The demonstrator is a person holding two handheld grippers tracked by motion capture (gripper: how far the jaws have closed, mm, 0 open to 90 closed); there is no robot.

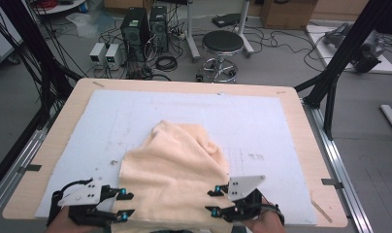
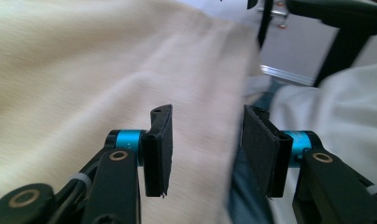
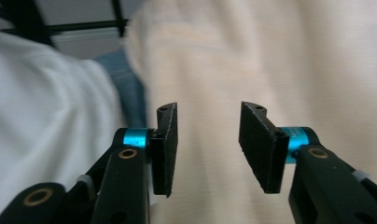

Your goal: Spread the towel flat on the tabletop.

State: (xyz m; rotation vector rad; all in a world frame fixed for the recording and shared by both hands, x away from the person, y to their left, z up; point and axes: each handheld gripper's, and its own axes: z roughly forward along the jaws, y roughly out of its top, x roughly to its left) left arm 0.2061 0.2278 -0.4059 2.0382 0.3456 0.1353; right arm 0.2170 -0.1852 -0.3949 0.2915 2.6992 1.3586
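High view: the cream cloth (image 1: pixel 177 172) lies rumpled on the near half of the tabletop (image 1: pixel 301 121), its near edge flanked by the left tool (image 1: pixel 122 205) and right tool (image 1: pixel 214 200). Left gripper view: jaws partly apart, gripping nothing, cloth (image 2: pixel 107 70) behind. Right gripper view: likewise apart and empty over the cloth (image 3: pixel 270 56). Judged released; flattening or folding remains.
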